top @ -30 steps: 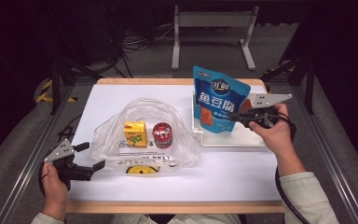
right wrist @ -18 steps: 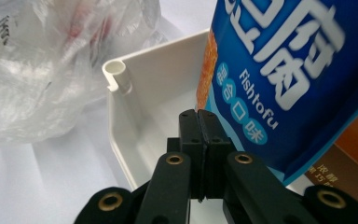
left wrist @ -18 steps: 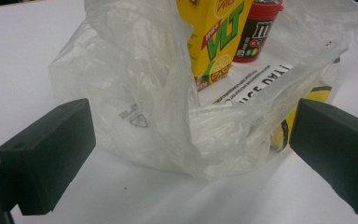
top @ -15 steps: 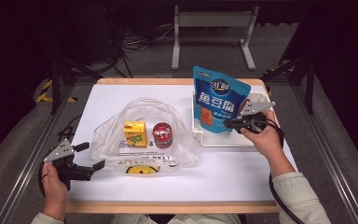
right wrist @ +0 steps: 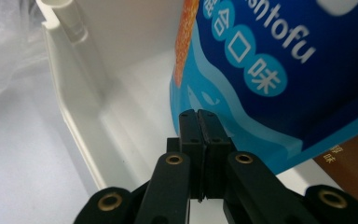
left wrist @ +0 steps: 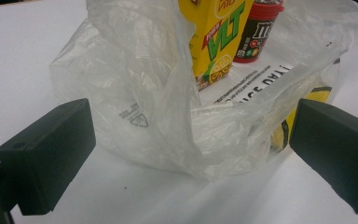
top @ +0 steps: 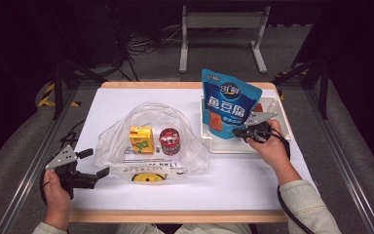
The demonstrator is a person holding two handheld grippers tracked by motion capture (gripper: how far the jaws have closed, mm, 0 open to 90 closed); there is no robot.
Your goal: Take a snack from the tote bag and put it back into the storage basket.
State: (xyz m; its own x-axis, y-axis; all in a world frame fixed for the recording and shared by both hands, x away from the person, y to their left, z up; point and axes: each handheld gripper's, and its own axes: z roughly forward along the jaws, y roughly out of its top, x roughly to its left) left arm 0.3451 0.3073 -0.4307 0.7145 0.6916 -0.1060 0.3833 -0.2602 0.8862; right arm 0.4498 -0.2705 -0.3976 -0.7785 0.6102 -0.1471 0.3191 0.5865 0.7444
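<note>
Your right gripper [top: 238,132] has its jaws pressed together with nothing between them, its tips just at the lower edge of the blue snack pouch [top: 228,107]. This pouch stands upright inside the white tray [top: 213,140]. Left of the tray lies the clear plastic bag [top: 146,141], and in it stand the yellow juice carton [top: 141,140] and the red can [top: 169,141]. Your left gripper [top: 97,163] waits with jaws wide apart at the bag's left edge.

You have a blue pouch [top: 228,108] with white lettering and an orange panel in the white tray [top: 281,123], a yellow carton [top: 141,140] (green letters), a red-lidded dark cup [top: 169,141], and black tongs [right wrist: 199,122].
</note>
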